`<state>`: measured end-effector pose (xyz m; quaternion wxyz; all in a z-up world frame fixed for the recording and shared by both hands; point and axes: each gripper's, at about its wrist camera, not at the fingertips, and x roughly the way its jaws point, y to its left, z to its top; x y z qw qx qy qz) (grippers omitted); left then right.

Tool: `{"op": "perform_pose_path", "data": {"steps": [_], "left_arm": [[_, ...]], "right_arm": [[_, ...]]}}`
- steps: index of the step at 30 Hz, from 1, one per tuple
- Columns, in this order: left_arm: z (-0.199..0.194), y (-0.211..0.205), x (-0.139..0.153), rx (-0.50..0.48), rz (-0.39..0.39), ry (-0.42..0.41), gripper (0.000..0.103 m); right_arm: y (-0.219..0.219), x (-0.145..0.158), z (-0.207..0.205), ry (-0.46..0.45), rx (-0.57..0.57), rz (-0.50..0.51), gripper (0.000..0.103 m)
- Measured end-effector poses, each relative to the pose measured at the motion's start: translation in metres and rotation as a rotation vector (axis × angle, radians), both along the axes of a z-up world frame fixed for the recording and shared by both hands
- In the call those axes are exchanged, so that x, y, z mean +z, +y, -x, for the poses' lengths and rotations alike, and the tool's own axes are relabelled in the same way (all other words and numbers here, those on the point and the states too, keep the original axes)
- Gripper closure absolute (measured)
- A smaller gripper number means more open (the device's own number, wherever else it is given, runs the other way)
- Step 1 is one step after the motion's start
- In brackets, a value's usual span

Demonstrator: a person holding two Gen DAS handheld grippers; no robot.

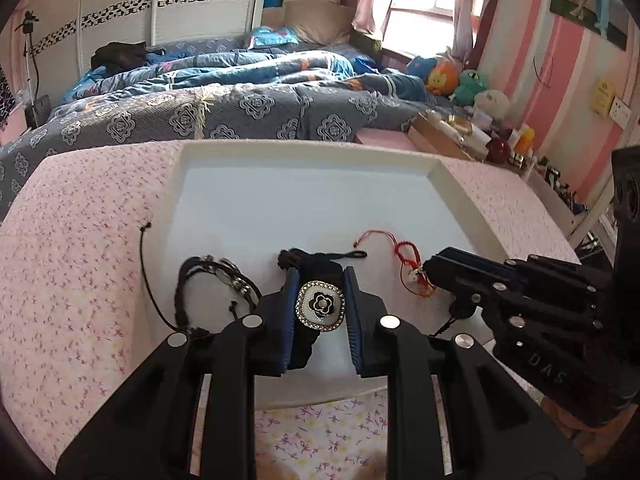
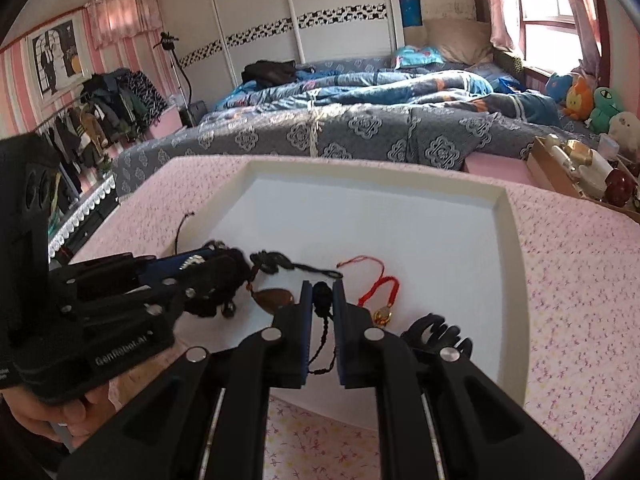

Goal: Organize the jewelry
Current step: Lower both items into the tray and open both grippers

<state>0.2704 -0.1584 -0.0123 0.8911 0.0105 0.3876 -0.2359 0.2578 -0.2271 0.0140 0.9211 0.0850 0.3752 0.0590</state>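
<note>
A white tray (image 1: 304, 152) lies on the pink flowered cloth. My left gripper (image 1: 320, 280) is shut on a black band with a white flower brooch (image 1: 320, 305), low over the tray's near edge. A dark leather bracelet (image 1: 216, 280) lies to its left and a red cord bracelet (image 1: 404, 256) to its right. My right gripper (image 2: 322, 294) is shut on a black cord (image 2: 322, 300) of a necklace with a brown pendant (image 2: 276, 299). The red cord bracelet with a gold bell (image 2: 380, 304) lies just right of it. A black hair claw (image 2: 436, 334) sits by the right finger.
The bed with a blue quilt (image 1: 240, 112) stands behind the table. A box of cosmetics and bottles (image 1: 460, 136) is at the back right. Plush toys (image 2: 592, 104) sit by the window. A clothes rack (image 2: 100, 120) is at the far left.
</note>
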Motion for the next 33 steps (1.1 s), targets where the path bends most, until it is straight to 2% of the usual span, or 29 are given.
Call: {"op": "perform_pose_path", "data": {"steps": [12,29,31,33], "left_arm": [[-0.005,-0.004,-0.023,-0.001,-0.044,0.055,0.083],[-0.011,-0.014,-0.030,0.022,-0.083,0.069,0.081],[-0.011,-0.014,-0.028,0.029,-0.095,0.064,0.074],[-0.008,-0.013,-0.021,0.030,-0.081,0.047,0.054]], "right_arm": [[0.001,-0.028,-0.006,0.049,-0.007,0.017,0.094],[0.005,-0.036,-0.004,0.068,0.002,0.045,0.092],[0.004,-0.034,-0.004,0.060,-0.004,0.040,0.092],[0.004,-0.029,-0.002,0.044,-0.007,0.029,0.091]]}}
